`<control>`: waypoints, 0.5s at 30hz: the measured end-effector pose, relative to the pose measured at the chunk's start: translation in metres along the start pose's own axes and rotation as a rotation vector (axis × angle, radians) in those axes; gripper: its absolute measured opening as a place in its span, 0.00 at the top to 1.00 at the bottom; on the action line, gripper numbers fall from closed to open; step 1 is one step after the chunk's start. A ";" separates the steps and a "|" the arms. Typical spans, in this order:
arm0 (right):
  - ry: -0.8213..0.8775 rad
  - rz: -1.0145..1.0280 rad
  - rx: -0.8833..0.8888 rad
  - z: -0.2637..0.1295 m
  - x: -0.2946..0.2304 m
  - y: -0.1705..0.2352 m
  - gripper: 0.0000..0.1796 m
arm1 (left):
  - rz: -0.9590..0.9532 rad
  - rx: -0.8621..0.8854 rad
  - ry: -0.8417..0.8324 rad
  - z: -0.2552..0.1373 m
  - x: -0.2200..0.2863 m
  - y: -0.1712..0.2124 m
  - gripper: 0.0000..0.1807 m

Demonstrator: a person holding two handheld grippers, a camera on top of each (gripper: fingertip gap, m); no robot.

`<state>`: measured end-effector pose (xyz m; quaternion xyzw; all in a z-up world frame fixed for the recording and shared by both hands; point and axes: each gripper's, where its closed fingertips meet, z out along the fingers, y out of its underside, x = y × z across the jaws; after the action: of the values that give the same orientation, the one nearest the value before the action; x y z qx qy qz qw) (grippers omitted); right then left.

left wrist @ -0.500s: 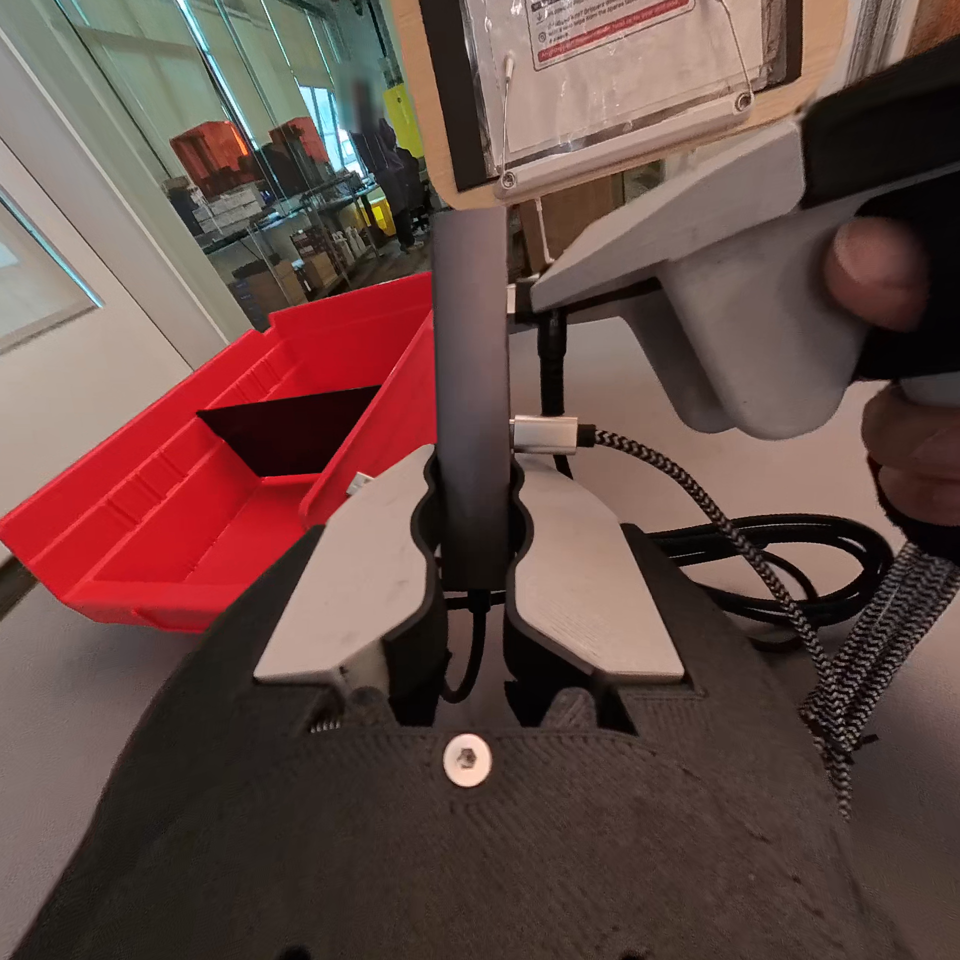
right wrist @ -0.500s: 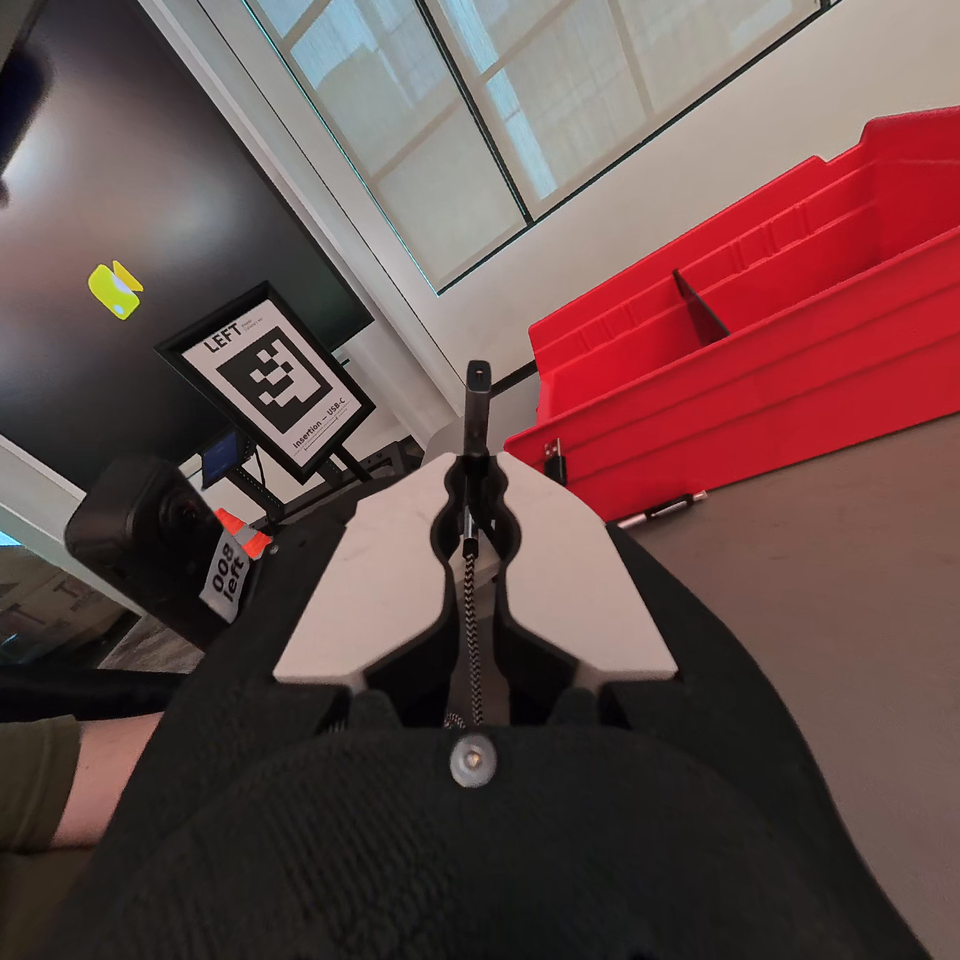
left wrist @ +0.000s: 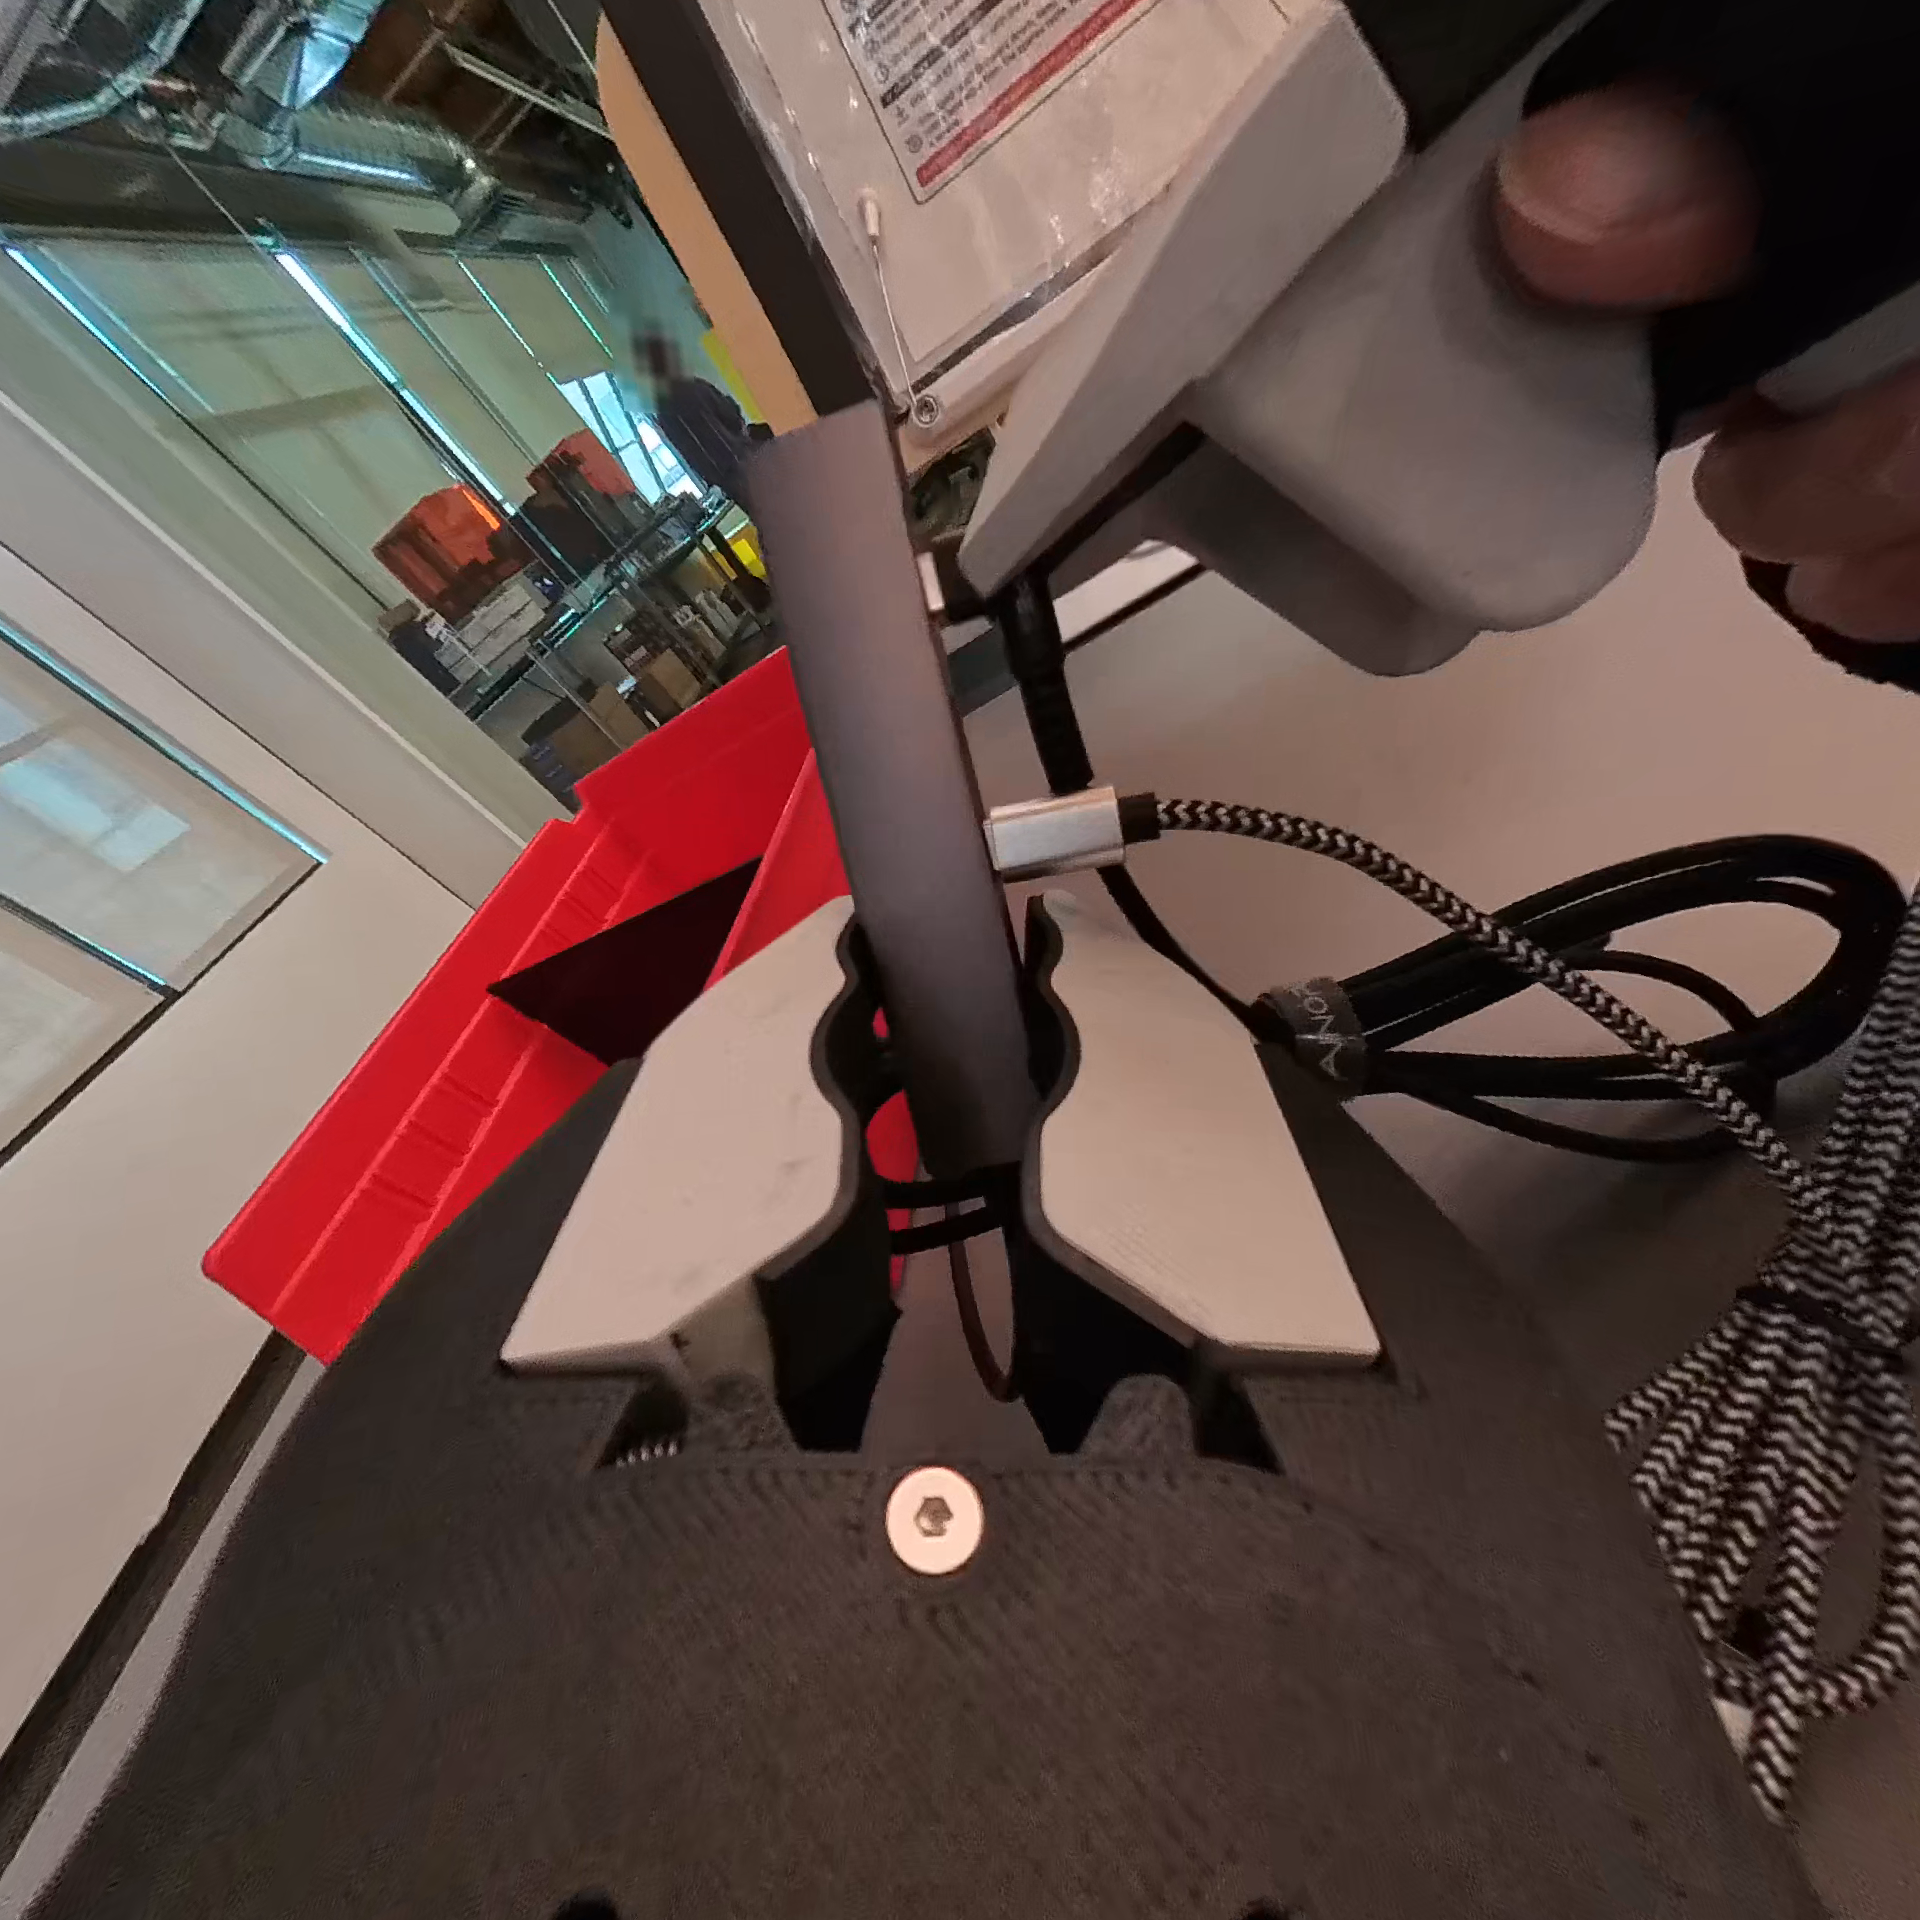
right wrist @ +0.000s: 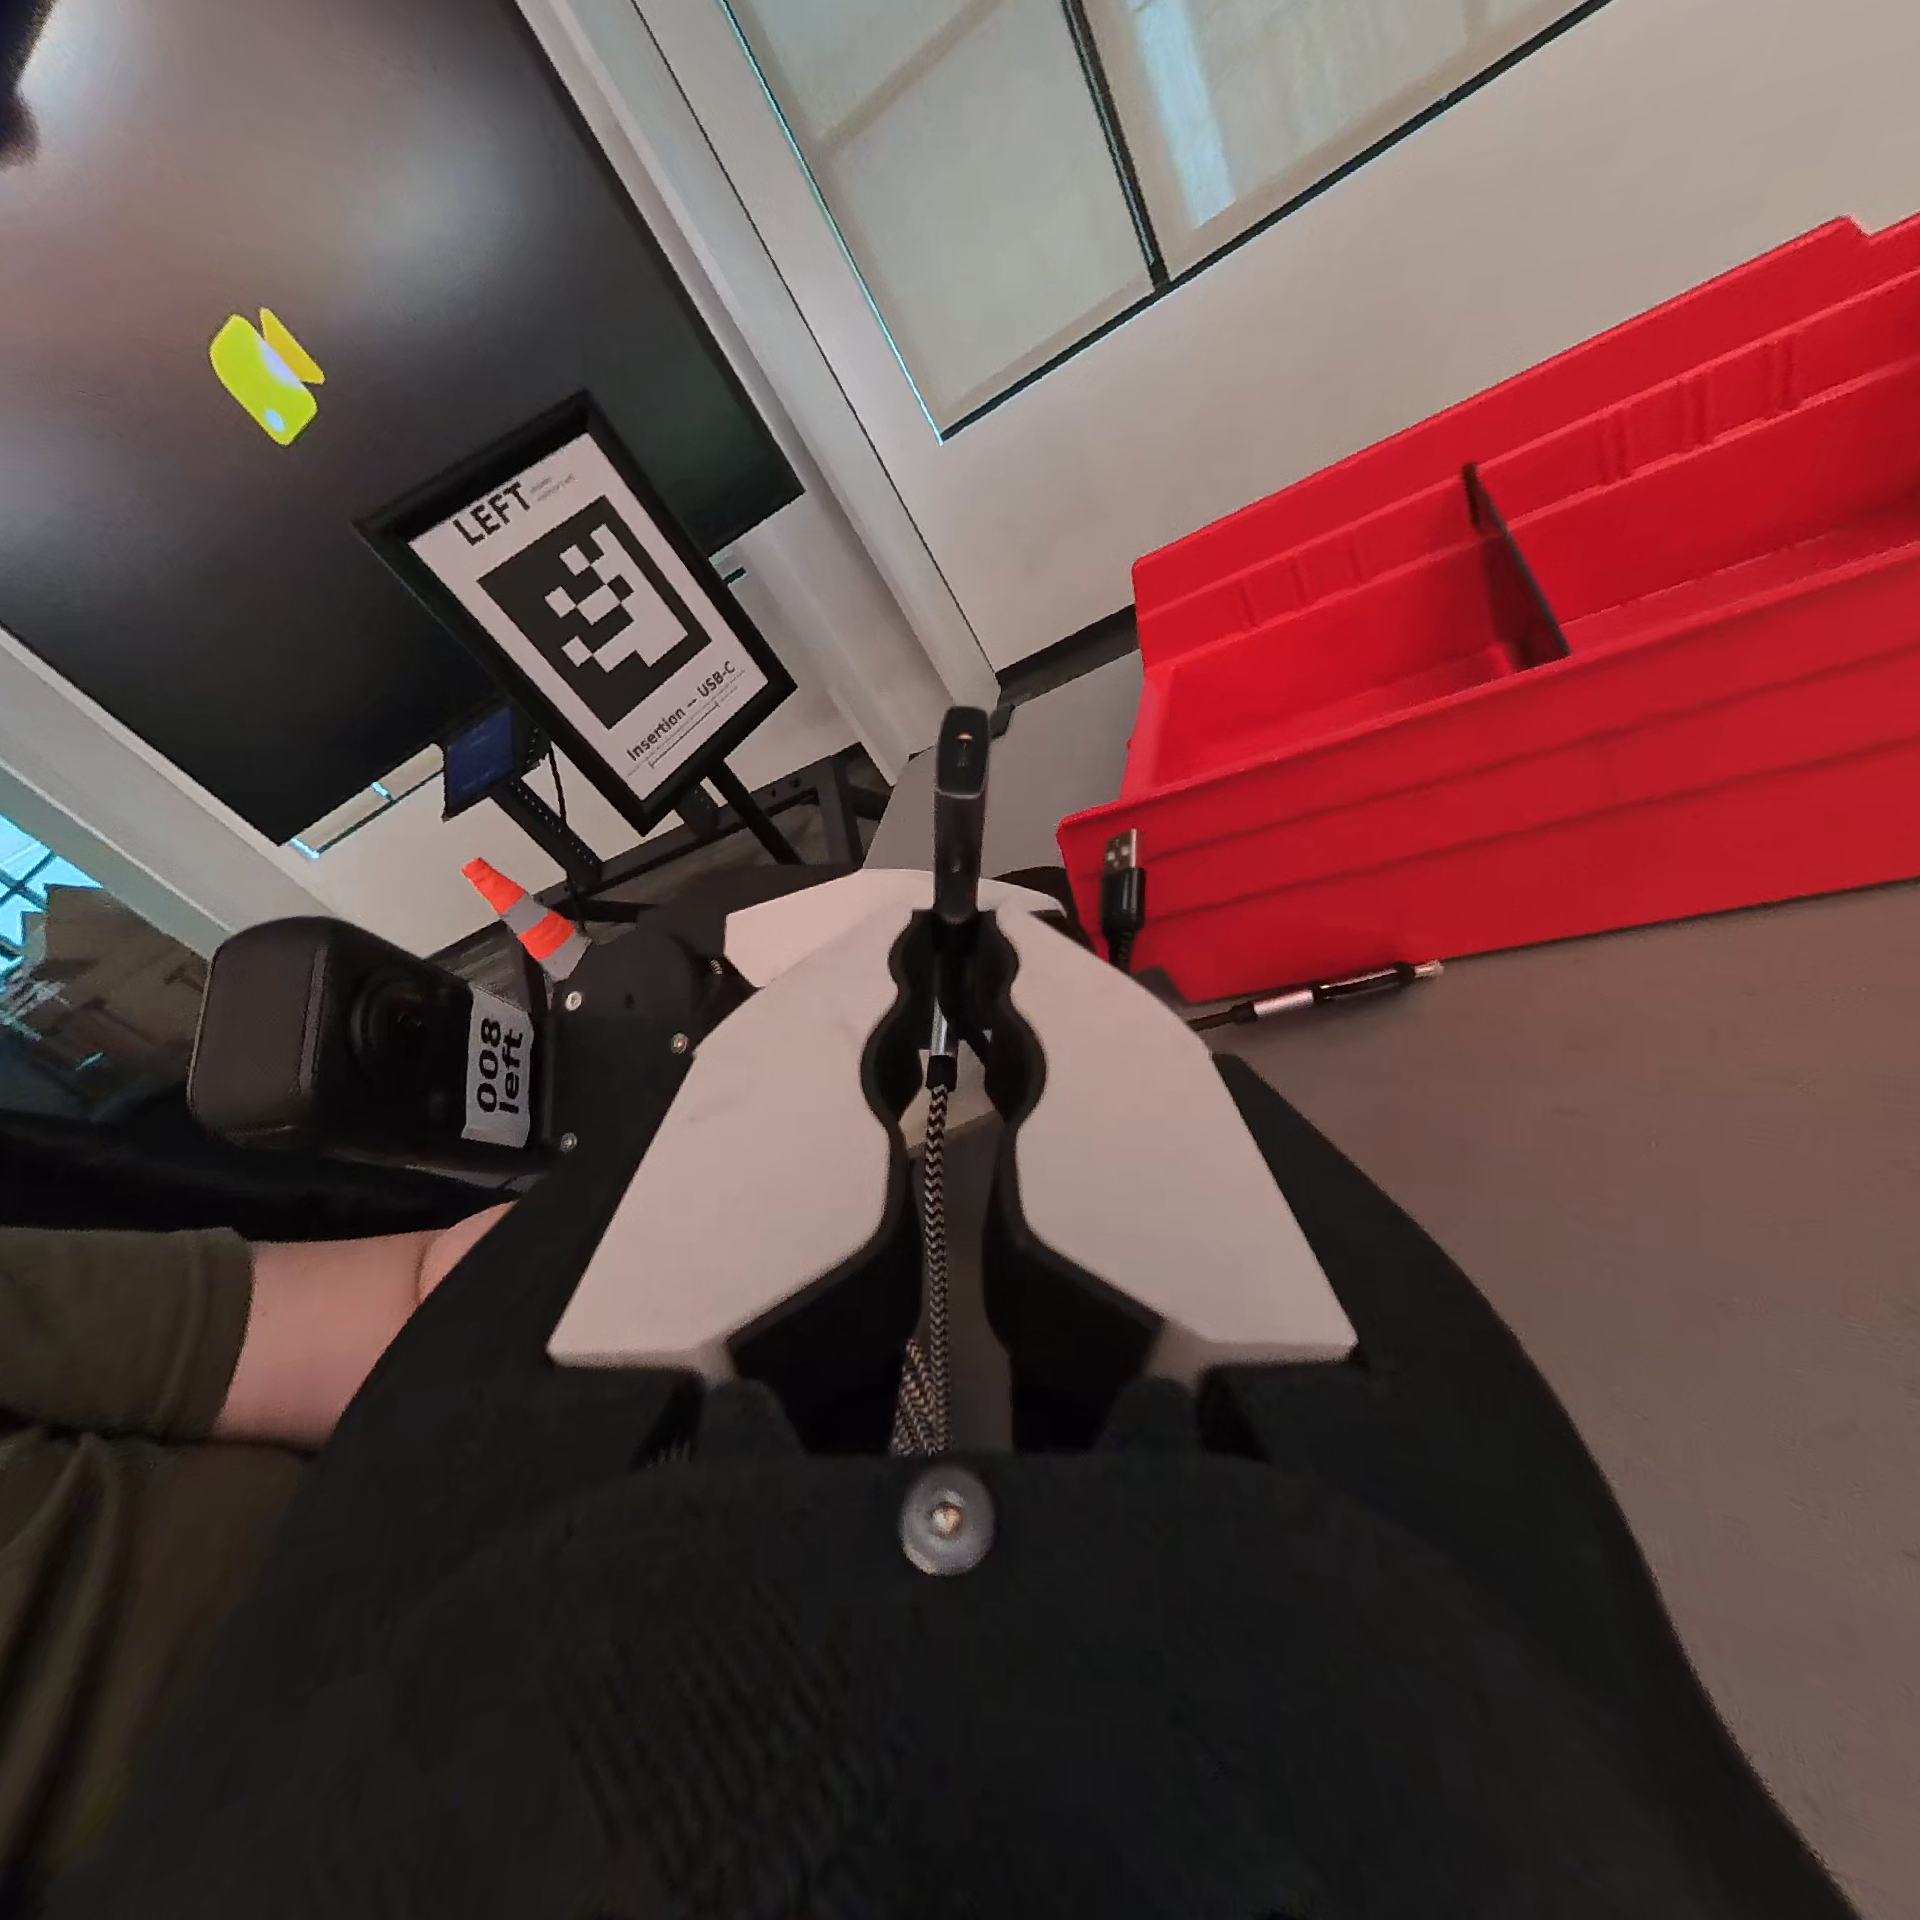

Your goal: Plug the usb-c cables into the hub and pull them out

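Observation:
My left gripper (left wrist: pixel 940 935) is shut on the dark grey hub (left wrist: pixel 873 727) and holds it upright, leaning a little left. A silver plug (left wrist: pixel 1055 836) on a black-and-white braided cable (left wrist: pixel 1455 925) sits in the hub's right edge. A black cable (left wrist: pixel 1044 675) runs up to the right gripper (left wrist: pixel 1247 436), which a hand holds against the hub's upper right edge. In the right wrist view my right gripper (right wrist: pixel 951 920) is shut at the hub's narrow edge (right wrist: pixel 961 821), seemingly on the black cable's plug. The braided cable (right wrist: pixel 935 1195) shows through the gap between the fingers.
A red divided bin (left wrist: pixel 582 935) stands behind the hub and also shows in the right wrist view (right wrist: pixel 1558 727). Coiled black cable (left wrist: pixel 1621 997) and braided cable (left wrist: pixel 1818 1455) lie on the right. A loose black plug (right wrist: pixel 1122 873) and a silver-tipped cable (right wrist: pixel 1340 987) lie by the bin on the grey table (right wrist: pixel 1558 1195). Spacing between my two grippers at the tips: around 5 centimeters.
Both grippers have tilted and the hub now leans left. The right gripper stays at the hub's upper edge, and the braided plug stays in the hub.

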<state>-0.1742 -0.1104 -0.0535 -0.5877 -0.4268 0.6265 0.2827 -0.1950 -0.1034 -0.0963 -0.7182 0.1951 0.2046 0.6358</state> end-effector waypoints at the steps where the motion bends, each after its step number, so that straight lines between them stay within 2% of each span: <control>1: -0.003 0.003 -0.006 0.000 0.000 0.000 0.96 | 0.004 0.004 0.004 0.000 0.001 -0.001 0.86; 12: -0.002 0.030 0.020 0.001 0.004 0.002 0.96 | 0.085 -0.011 -0.017 -0.001 0.002 0.002 0.85; 15: -0.026 0.053 0.032 0.001 0.003 0.002 0.96 | 0.013 0.002 -0.009 -0.001 0.001 0.001 0.85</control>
<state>-0.1755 -0.1087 -0.0566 -0.5861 -0.4046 0.6480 0.2700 -0.1942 -0.1045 -0.0978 -0.7154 0.1972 0.2118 0.6360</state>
